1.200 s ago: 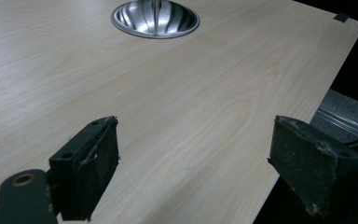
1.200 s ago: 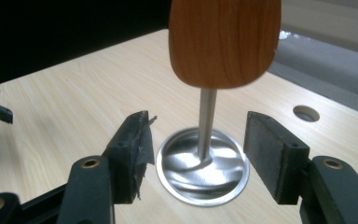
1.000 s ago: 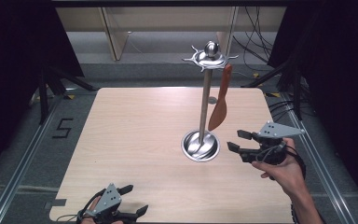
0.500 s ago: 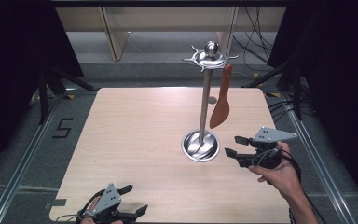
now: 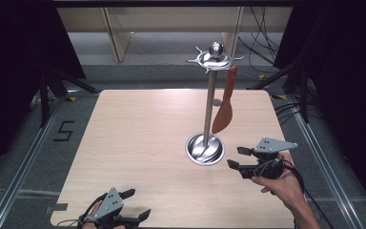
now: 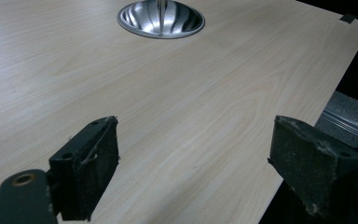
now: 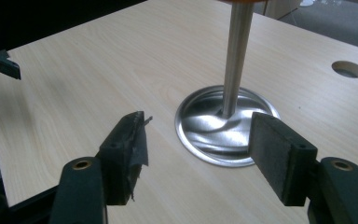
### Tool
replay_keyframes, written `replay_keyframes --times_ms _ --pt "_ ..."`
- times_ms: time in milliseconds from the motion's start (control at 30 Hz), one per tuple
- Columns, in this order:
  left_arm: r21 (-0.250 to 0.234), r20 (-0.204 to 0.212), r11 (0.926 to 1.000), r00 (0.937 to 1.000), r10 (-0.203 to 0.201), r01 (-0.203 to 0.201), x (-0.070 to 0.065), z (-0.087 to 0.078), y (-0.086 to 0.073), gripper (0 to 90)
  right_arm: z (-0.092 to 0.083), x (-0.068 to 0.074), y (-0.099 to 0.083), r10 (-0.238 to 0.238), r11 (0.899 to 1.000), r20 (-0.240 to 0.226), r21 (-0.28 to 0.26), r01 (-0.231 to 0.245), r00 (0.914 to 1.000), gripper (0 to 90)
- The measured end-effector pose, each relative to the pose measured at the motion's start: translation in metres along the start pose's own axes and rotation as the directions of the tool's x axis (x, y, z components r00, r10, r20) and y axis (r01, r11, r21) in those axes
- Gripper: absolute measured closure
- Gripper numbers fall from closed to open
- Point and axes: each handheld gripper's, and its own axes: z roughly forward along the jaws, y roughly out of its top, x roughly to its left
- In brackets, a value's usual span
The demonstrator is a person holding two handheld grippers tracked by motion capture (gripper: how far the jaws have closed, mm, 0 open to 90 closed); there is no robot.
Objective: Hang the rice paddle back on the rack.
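Observation:
A steel utensil stand (image 5: 210, 102) rises from a round dished base (image 5: 205, 149) right of the table's middle. An orange spatula (image 5: 224, 102) hangs from its crown-shaped top (image 5: 214, 57). My right gripper (image 5: 235, 157) hovers low, just right of the base, pointing left at it. Its jaws have just been opening and hold nothing. In the right gripper view the base (image 7: 223, 128) and pole (image 7: 237, 56) lie just beyond my open right gripper (image 7: 200, 149). My left gripper (image 5: 138, 203) rests open at the table's near edge, and the left gripper view shows it (image 6: 196, 158) empty over bare wood, the base (image 6: 161, 18) far ahead.
The light wooden table (image 5: 138, 133) has a round cable hole (image 7: 348, 68) behind the stand. Metal rails (image 5: 24, 162) and dark curtains (image 5: 14, 57) flank it, cables (image 5: 262, 52) trail at the back right, and a "5" mark (image 5: 63, 130) is on the floor at left.
The right gripper has sunk toward the table beside the stand's base and come slightly nearer the person, with its jaws spread wider. The left gripper has stayed put.

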Motion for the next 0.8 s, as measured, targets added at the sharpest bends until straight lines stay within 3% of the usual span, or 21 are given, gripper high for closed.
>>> replay_keyframes --times_ms 133,167,233,400,633,667,767,800 --pt "0.005 0.001 1.0000 1.0000 0.006 -0.006 0.000 0.000 0.000 14.9 0.001 -0.001 -0.005 -0.016 1.000 0.004 -0.003 0.016 0.9999 37.4" --pt "0.005 0.001 1.0000 1.0000 0.006 -0.006 0.000 0.000 0.000 14.9 0.000 0.000 -0.006 0.005 1.000 -0.004 0.016 -0.005 1.0000 37.4" --pt "0.003 0.003 1.0000 1.0000 0.007 -0.007 0.001 0.000 0.000 14.9 0.000 -0.001 -0.007 -0.016 1.000 0.001 0.005 0.016 0.9999 37.3" --pt "0.005 0.000 1.0000 1.0000 0.007 -0.007 0.000 0.000 0.000 14.9 -0.001 0.001 -0.015 0.014 1.000 -0.001 0.015 -0.014 0.9999 37.2" --pt "0.004 0.000 1.0000 1.0000 0.004 -0.004 0.000 0.000 0.000 14.9 0.002 0.001 -0.023 0.009 1.000 -0.001 0.029 -0.009 1.0000 36.9" --pt "0.027 -0.008 0.9993 0.9996 0.027 -0.027 0.002 -0.001 0.000 14.9 0.002 0.002 -0.024 0.020 0.999 -0.023 0.039 -0.019 0.9996 36.8" --pt "0.027 -0.011 0.9992 0.9995 0.031 -0.031 0.002 -0.001 0.000 14.9 0.003 0.002 -0.026 0.000 1.000 -0.008 0.031 0.001 1.0000 36.7" --pt "0.015 -0.008 0.9997 0.9998 0.018 -0.018 0.001 -0.001 0.000 14.9 0.002 0.004 -0.027 0.022 0.999 -0.014 0.045 -0.021 0.9997 36.7"
